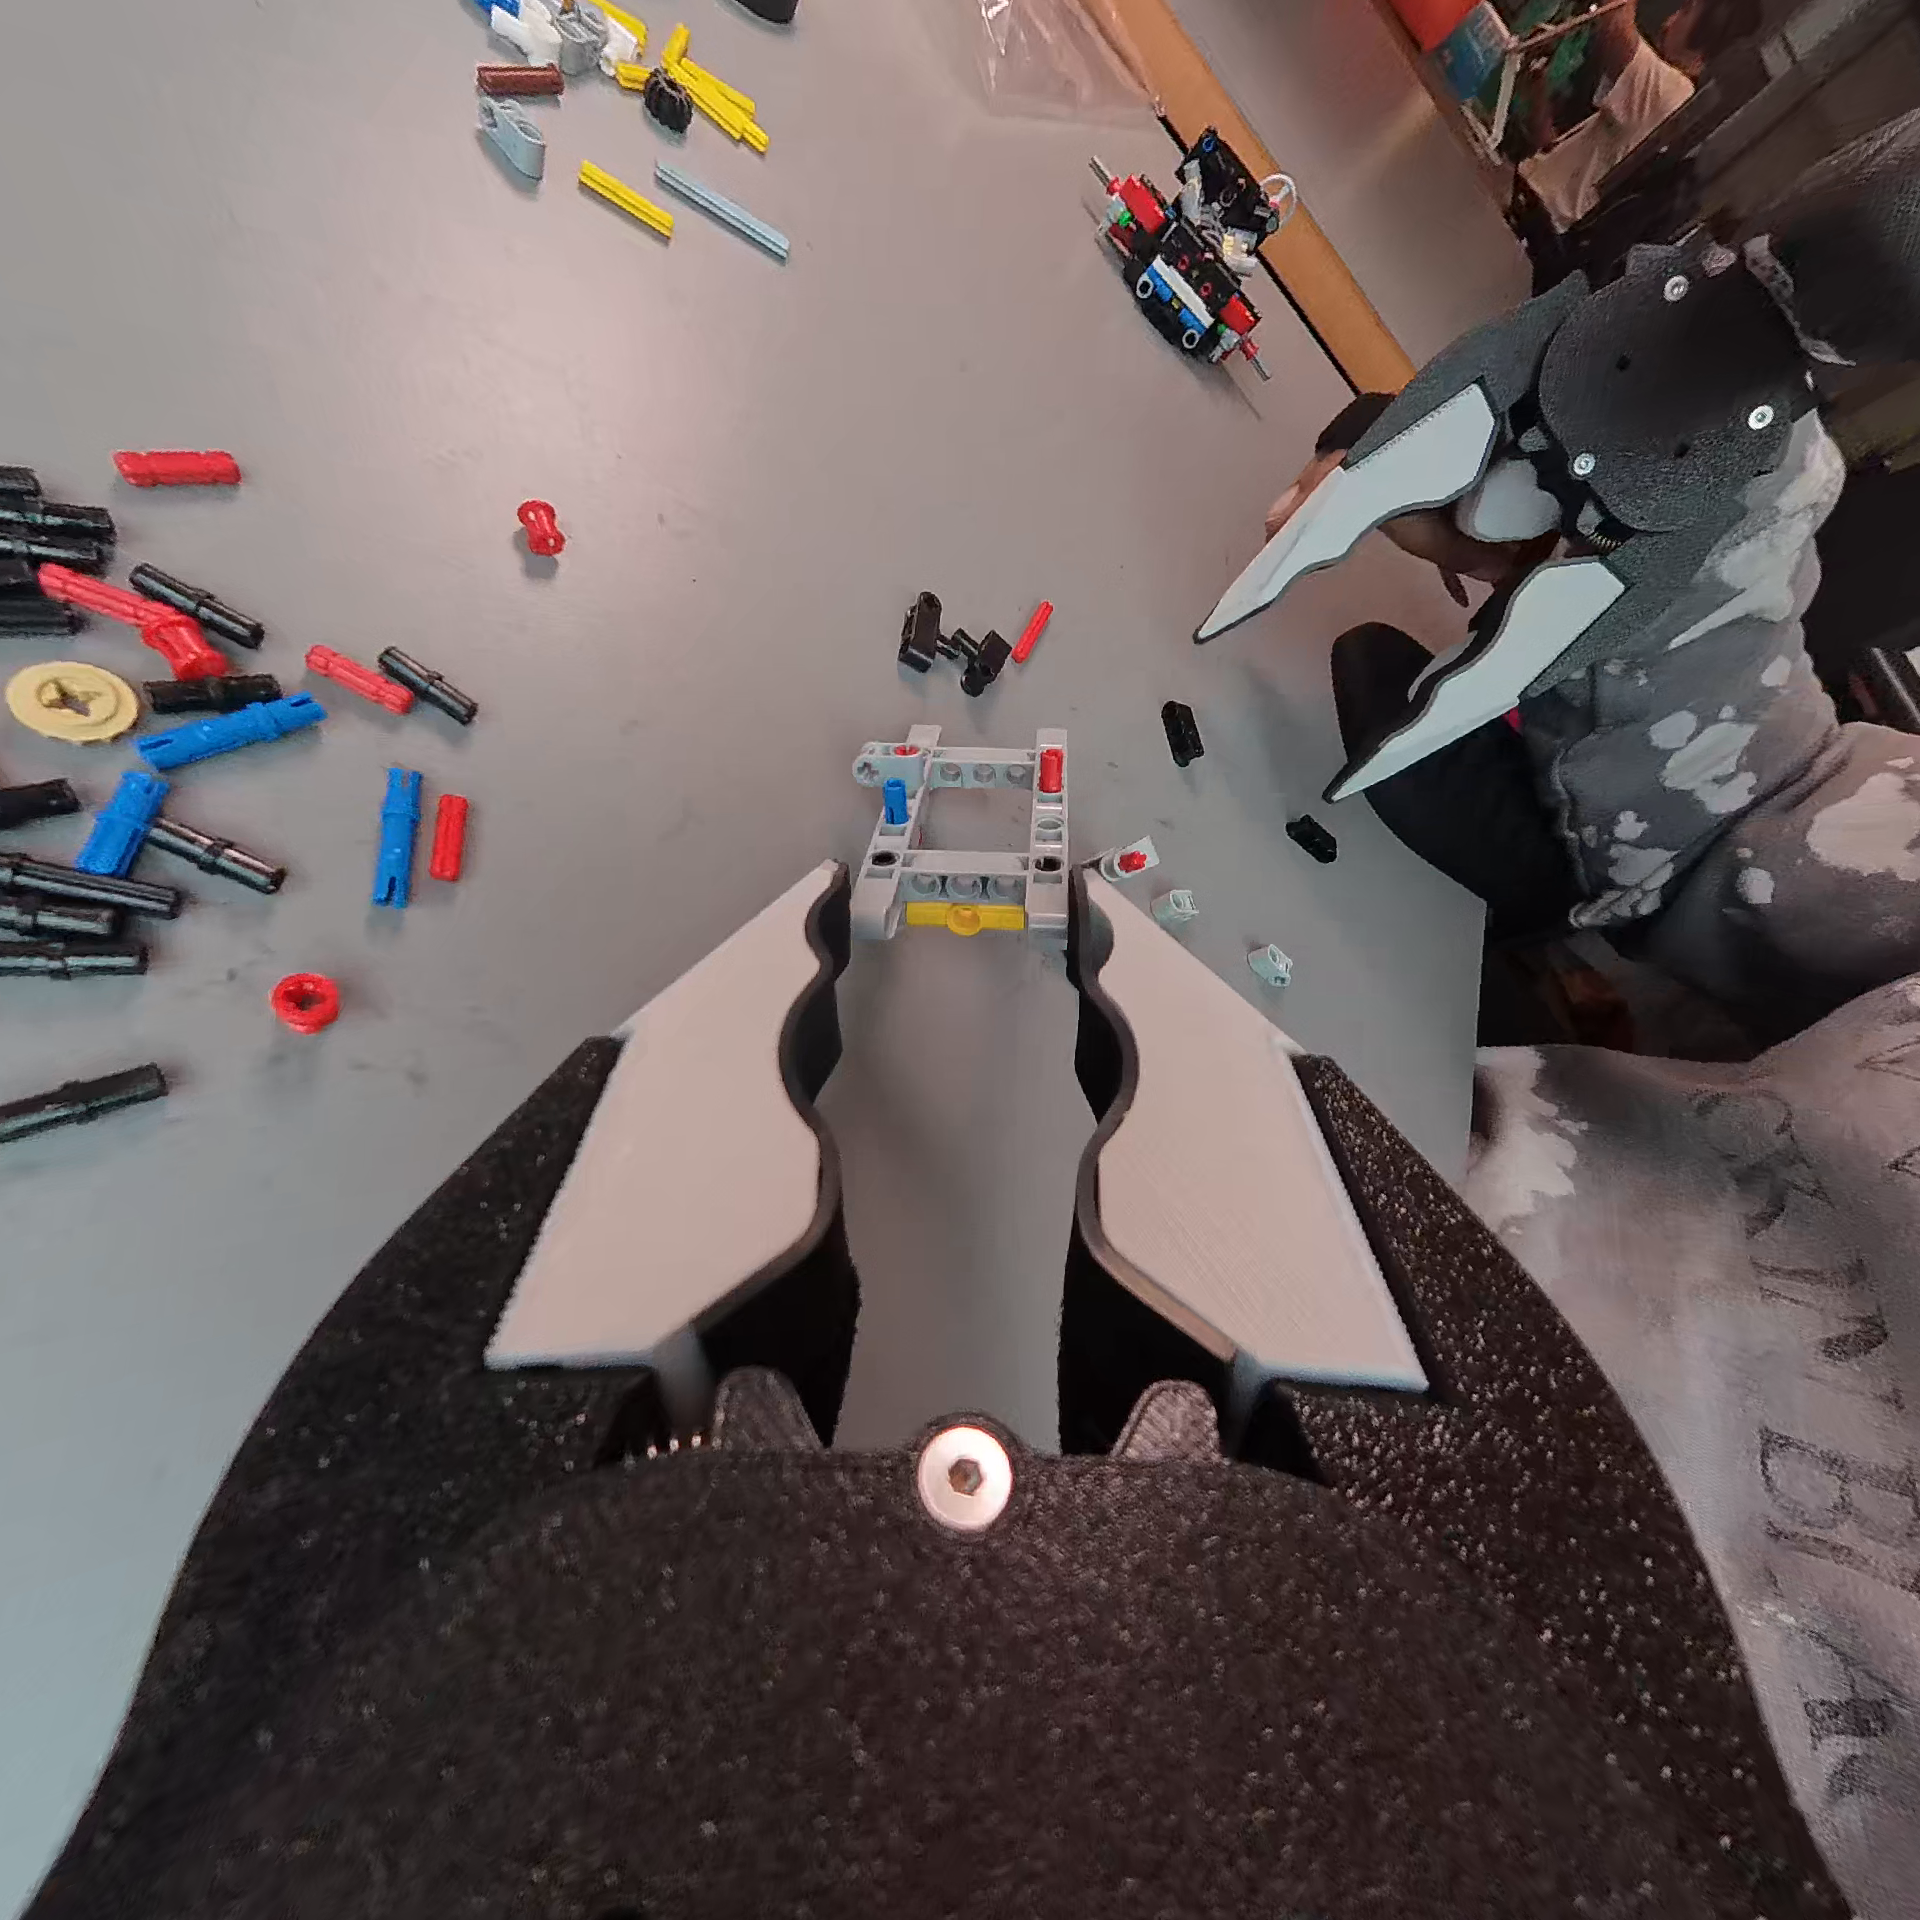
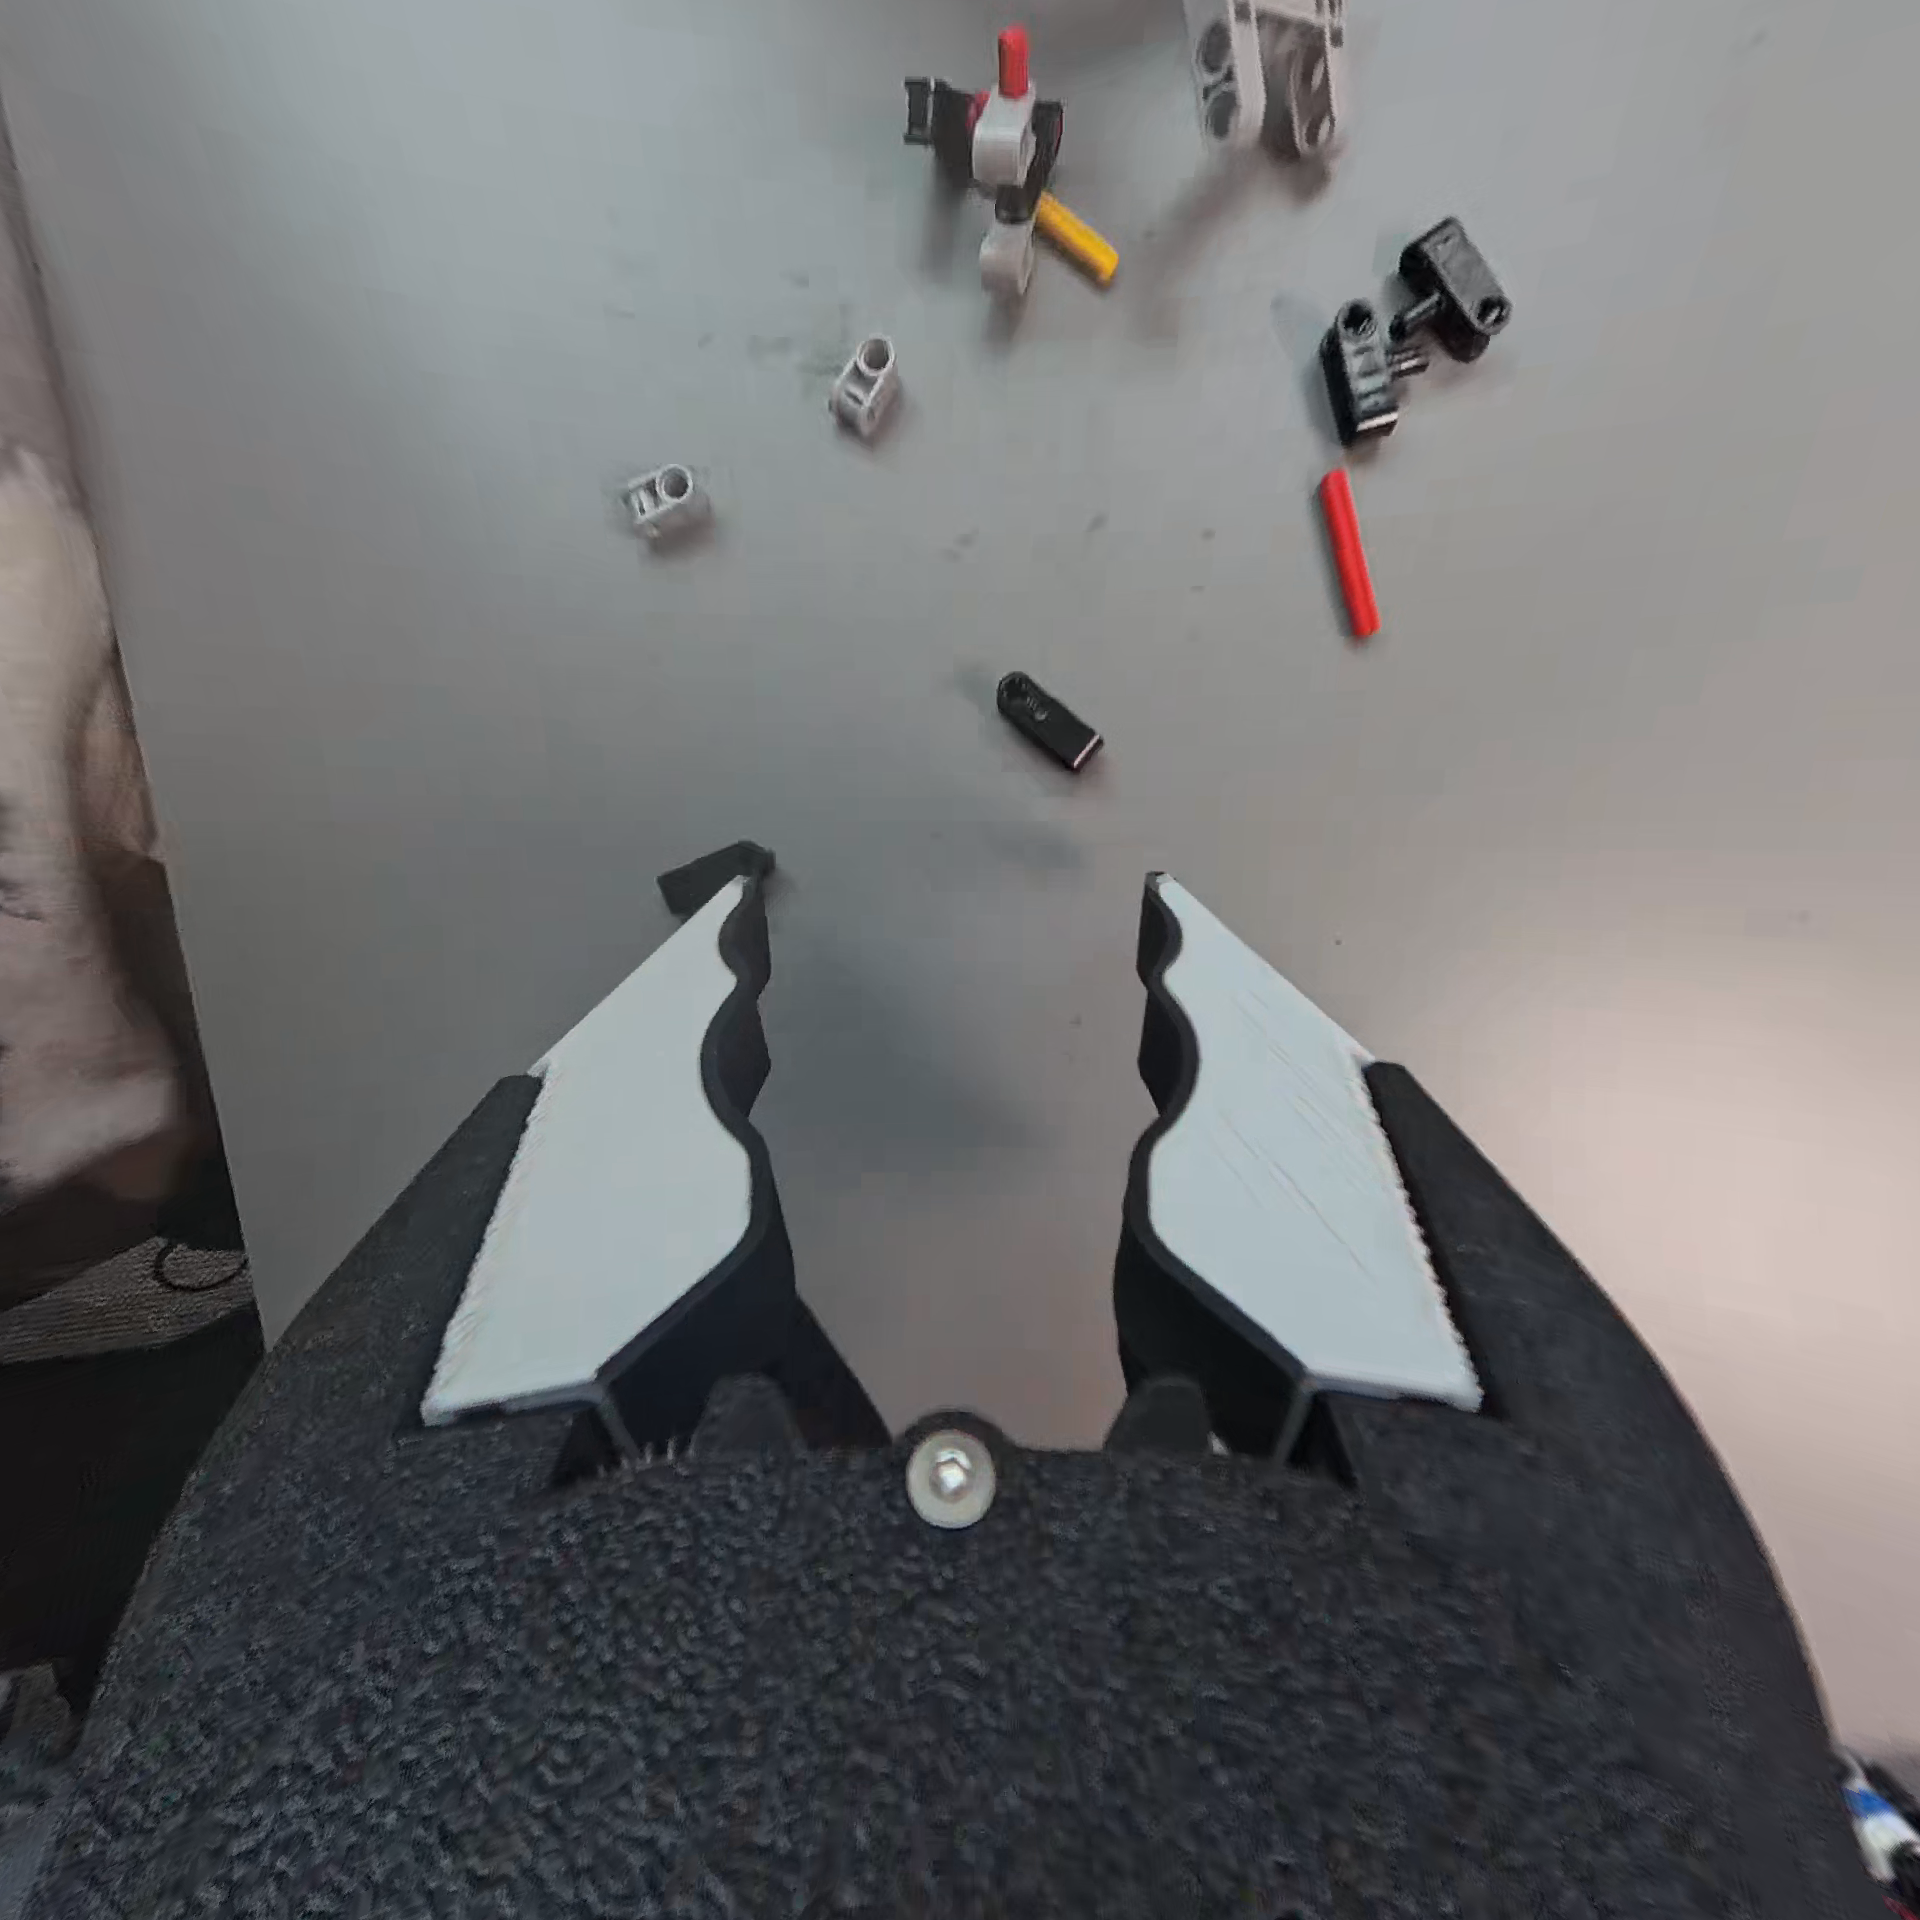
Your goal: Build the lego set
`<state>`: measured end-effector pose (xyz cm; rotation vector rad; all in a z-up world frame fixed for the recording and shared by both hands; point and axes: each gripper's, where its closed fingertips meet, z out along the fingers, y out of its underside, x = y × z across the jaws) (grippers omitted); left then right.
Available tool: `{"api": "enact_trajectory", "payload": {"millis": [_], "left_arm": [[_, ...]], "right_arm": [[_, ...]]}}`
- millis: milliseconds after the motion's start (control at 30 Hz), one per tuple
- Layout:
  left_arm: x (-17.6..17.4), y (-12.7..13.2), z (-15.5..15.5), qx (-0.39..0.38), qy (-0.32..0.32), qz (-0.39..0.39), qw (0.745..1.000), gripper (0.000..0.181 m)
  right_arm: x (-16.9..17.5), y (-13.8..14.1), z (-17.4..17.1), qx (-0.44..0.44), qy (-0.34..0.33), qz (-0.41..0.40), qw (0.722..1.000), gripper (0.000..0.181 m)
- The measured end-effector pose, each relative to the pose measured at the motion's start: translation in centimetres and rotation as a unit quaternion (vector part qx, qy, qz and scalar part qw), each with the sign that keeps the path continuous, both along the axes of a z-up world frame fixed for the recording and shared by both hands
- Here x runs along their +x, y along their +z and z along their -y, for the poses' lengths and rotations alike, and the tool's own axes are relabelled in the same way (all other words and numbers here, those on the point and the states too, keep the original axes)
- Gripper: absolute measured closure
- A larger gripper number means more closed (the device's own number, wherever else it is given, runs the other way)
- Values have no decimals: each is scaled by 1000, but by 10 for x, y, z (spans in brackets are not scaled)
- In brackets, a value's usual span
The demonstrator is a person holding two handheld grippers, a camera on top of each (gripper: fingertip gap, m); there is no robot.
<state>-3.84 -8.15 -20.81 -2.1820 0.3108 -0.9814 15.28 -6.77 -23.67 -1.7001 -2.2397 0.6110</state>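
A grey Lego frame (image 1: pixel 961 826) with red, blue and yellow pieces on it lies on the grey table. My left gripper (image 1: pixel 958 885) has its fingertips pressed on both sides of the frame's near end. My right gripper (image 2: pixel 956 878) is open and empty, low over the table; it also shows in the left wrist view (image 1: pixel 1262 717), right of the frame. A black connector (image 2: pixel 1049 722) lies just beyond it and another black piece (image 2: pixel 717 868) sits at its left fingertip. A red axle (image 2: pixel 1351 551), a black joined pair (image 2: pixel 1413 322) and two grey connectors (image 2: pixel 665 502) (image 2: pixel 868 387) lie farther out.
Loose black, blue and red pins (image 1: pixel 208 727) crowd the left side, with yellow axles (image 1: pixel 675 104) at the far left. A small built model (image 1: pixel 1190 260) stands near the far wooden edge. The table edge (image 1: pixel 1475 987) and a person's clothing are at the right.
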Motion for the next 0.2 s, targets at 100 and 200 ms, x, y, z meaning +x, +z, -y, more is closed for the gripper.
{"api": "enact_trajectory", "payload": {"millis": [100, 200], "left_arm": [[3, 4, 8, 16, -20, -15, 1000, 140], [4, -2, 20, 35, -58, -74, 995, 140]], "right_arm": [[13, -9, 11, -7, -1, 8, 1000, 111], [8, -10, 24, -11, 6, -12, 1000, 113]]}}
